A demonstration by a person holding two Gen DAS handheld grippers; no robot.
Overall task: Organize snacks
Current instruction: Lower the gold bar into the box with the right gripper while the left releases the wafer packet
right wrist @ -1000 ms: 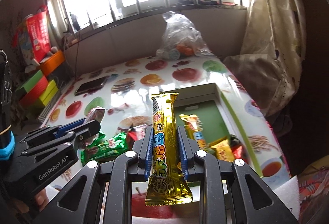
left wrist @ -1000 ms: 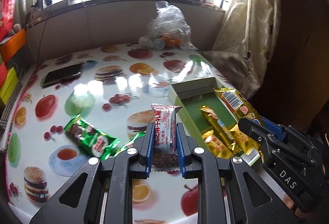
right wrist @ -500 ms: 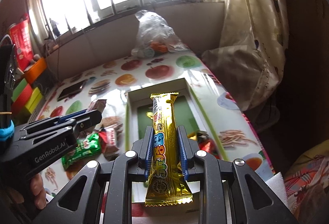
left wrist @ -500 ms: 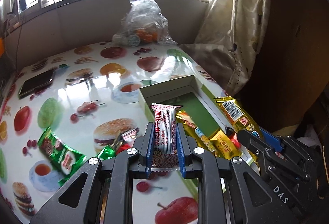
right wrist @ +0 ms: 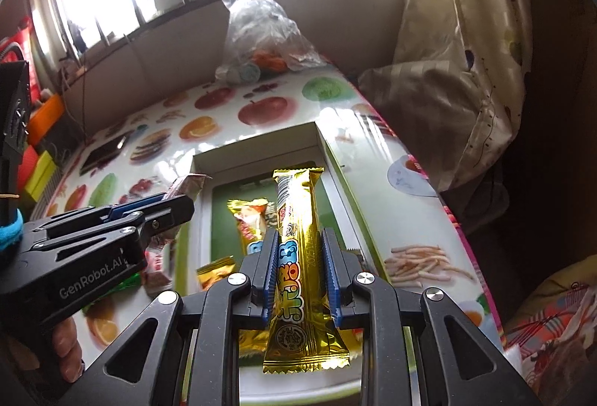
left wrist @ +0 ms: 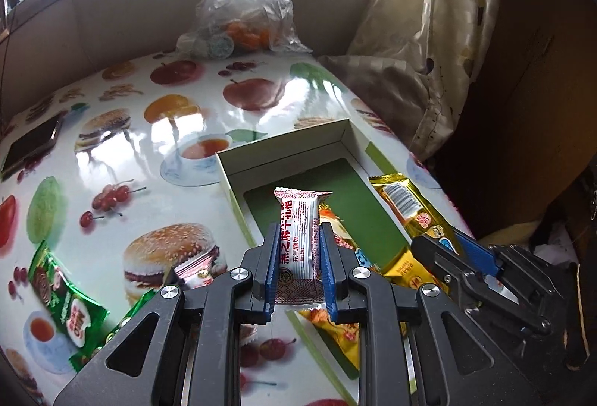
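Holding snacks over the green-floored box (left wrist: 283, 141): left gripper (left wrist: 298, 257) is clamped on a white-red snack bar (left wrist: 298, 219), right gripper (right wrist: 296, 268) on a long gold bar (right wrist: 294, 219) (both upright betw. the fingers). Gold packets (right wrist: 250, 219) lie inside the box; green packet (left wrist: 63, 298) sits on the tablecloth, well left of the box.

Your left wrist camera looks steeply down along its gripper (left wrist: 298, 257) from close above the fruit-print table (left wrist: 156, 130), facing the barred window, with the open box (left wrist: 283, 152) just ahead and the right gripper (left wrist: 459, 253) entering at lower right. Your right wrist camera faces the same way from just beside it, with the left gripper (right wrist: 175, 208) at its left. Both views share the box (right wrist: 257, 148), the plastic bag (left wrist: 242, 10) and the curtain (right wrist: 466, 44).
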